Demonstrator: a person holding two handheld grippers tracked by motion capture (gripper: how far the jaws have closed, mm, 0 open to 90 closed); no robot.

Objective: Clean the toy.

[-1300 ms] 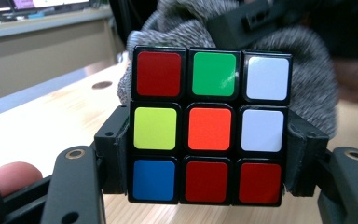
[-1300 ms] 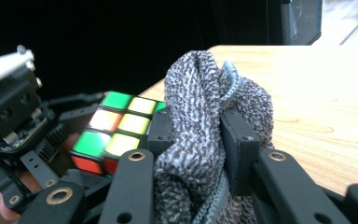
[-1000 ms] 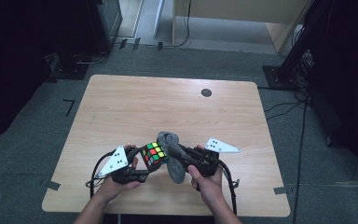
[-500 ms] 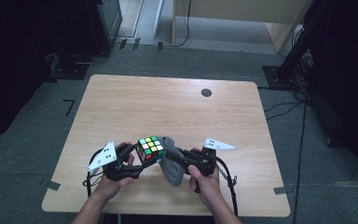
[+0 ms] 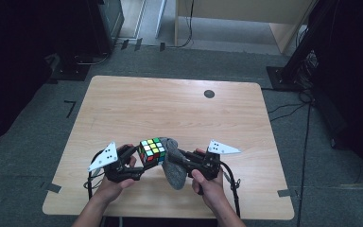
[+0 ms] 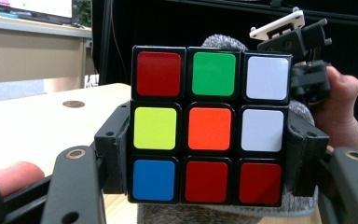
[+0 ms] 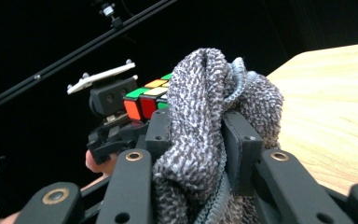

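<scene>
Now the person stands at the near edge of the wooden tabletop (image 5: 170,104) and holds one claw in each hand, both lifted a little above the wood. The left claw (image 5: 139,161) is clamped on a colour cube (image 5: 152,150), one jaw on each side of it; in the left gripper view the cube (image 6: 210,125) shows a face with red, green and white squares on top, an orange one in the middle, and blue and red below. The right claw (image 5: 177,158) grips a bunched grey knitted cloth (image 5: 172,163), its jaws narrow and pressed into the fabric, as the right gripper view shows on the cloth (image 7: 209,116). The cloth lies against the right side of the cube and partly under it. A small dark round spot (image 5: 209,93) sits on the far part of the tabletop, well apart from the hands.
</scene>
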